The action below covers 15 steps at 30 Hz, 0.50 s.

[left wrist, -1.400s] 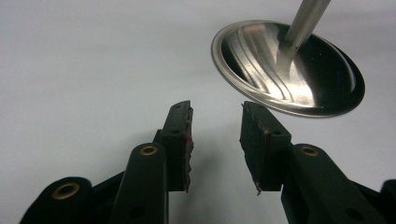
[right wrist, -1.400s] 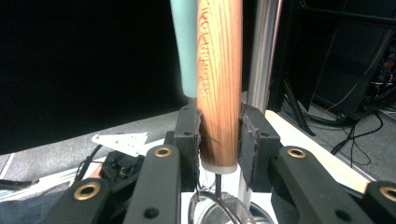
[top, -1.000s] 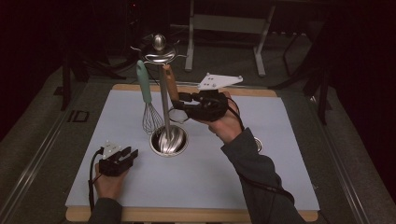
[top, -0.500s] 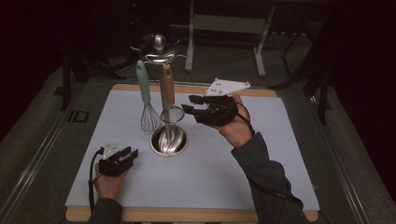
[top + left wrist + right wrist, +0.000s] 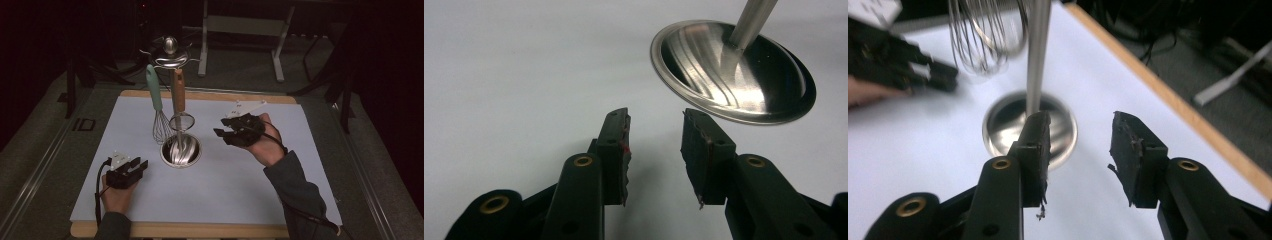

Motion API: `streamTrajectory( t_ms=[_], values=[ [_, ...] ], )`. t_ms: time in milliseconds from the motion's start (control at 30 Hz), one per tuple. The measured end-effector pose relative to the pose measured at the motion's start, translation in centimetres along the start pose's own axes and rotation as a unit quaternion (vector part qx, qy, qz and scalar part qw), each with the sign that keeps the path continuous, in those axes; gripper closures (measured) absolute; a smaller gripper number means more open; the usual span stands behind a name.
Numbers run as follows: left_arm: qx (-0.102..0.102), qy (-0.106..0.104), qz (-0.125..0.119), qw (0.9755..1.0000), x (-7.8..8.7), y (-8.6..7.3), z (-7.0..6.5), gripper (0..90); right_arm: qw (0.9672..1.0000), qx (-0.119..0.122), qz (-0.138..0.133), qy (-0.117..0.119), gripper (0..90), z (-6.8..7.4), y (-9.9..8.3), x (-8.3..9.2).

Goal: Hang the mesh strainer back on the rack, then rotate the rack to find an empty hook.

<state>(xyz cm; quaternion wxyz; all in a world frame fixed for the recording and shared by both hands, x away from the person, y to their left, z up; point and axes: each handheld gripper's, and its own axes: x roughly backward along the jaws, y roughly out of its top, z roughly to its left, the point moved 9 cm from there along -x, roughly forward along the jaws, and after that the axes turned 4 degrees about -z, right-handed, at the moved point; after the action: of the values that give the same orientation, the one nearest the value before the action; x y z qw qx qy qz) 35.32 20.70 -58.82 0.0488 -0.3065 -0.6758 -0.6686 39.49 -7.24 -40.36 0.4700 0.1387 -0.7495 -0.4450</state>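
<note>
I judged that the small strainer (image 5: 180, 121), hanging on the utensil stand (image 5: 180, 150) beside the whisk (image 5: 160, 125), could swing off its hook if bumped. My right gripper (image 5: 226, 134) had just been opening, empty, near the stand. My left gripper (image 5: 134, 167) rested wide on the worktop (image 5: 240, 185).
</note>
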Motion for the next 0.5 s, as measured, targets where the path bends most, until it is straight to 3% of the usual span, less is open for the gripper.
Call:
streamTrajectory(
  t_ms=[233, 500],
  values=[
    [0.002, -0.001, -0.001, 1.0, 0.0, 0.0, 0.0, 63.7, 0.9996, -0.005, 0.029, 0.005, 59.3, -0.2, -2.9, -0.5],
    [0.001, 0.001, -0.002, 1.0, 0.0, 0.0, 0.0, 64.1, 0.9971, -0.001, 0.077, -0.003, 58.5, 0.0, -7.5, -0.8]
  ],
)
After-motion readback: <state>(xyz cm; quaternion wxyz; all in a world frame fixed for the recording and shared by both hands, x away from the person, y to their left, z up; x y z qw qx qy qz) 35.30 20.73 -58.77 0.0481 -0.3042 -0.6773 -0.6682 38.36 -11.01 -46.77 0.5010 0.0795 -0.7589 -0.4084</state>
